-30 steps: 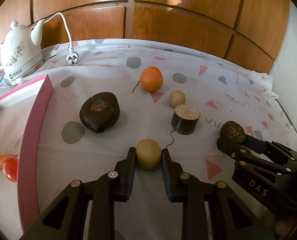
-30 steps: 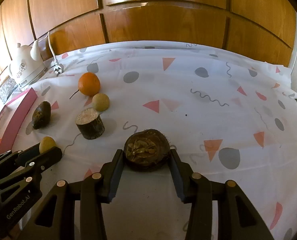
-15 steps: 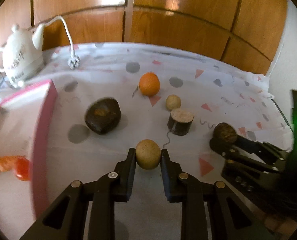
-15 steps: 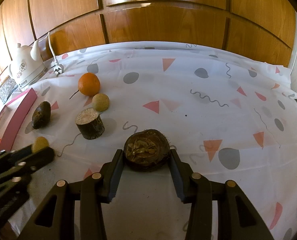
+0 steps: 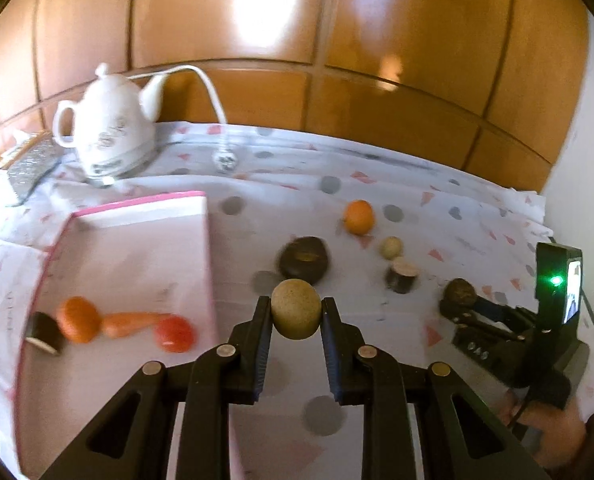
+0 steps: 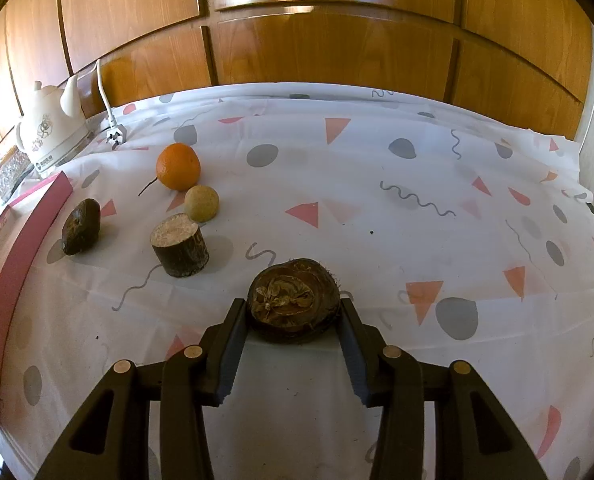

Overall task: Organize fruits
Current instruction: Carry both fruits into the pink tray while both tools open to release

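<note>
Fruits: about four on tray (image 5: 207, 256) left of my left gripper (image 5: 295, 316), which clamps round fruit (image 5: 296, 309); four loose ahead.

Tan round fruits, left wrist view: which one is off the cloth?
The larger tan fruit, clamped in the left gripper and lifted clear. The smaller tan fruit sits on the tablecloth between the orange and the cut stump piece.

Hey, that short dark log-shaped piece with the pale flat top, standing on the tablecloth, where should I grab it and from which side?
Grip the short dark cylinder with the pale cut top across its bark-like sides, about mid-height, coming from above and the near side. It stands upright on a flat end, so its walls look easy to pinch. The small round tan fruit sits close behind it, so avoid reaching from there.
</note>
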A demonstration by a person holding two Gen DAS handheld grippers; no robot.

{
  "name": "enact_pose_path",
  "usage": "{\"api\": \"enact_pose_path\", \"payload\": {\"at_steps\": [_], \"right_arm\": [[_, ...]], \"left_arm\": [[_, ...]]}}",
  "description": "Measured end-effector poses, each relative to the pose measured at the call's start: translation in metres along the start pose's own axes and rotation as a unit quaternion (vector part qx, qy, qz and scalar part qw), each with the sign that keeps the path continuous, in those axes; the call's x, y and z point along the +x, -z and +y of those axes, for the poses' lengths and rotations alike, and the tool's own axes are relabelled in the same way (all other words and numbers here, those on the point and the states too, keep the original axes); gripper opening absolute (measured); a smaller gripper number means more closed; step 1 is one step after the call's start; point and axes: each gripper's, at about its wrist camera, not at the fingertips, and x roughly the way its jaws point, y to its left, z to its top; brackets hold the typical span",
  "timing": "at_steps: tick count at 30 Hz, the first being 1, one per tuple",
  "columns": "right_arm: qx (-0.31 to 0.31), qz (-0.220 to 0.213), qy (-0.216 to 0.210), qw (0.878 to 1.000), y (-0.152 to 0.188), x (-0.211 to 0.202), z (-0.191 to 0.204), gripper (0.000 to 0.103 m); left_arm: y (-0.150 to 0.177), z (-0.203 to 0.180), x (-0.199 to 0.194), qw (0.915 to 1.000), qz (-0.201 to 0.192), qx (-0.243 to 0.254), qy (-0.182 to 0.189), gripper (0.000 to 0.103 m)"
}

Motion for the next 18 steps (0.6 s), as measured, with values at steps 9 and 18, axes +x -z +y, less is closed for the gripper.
{"api": "enact_pose_path", "payload": {"at_steps": [9,18], "right_arm": [[-0.019,0.0,0.007,1.0,-0.001,-0.004,0.007,0.045],[-0.054,-0.031,-0.066,0.996,-0.001,-0.04,0.05,0.045]], "left_arm": [[0.015,0.063,-0.015,0.9967,0.001,-0.058,-0.056,0.024],[0.03,0.103,-0.02,0.9909,0.004,-0.092,-0.098,0.025]]}}
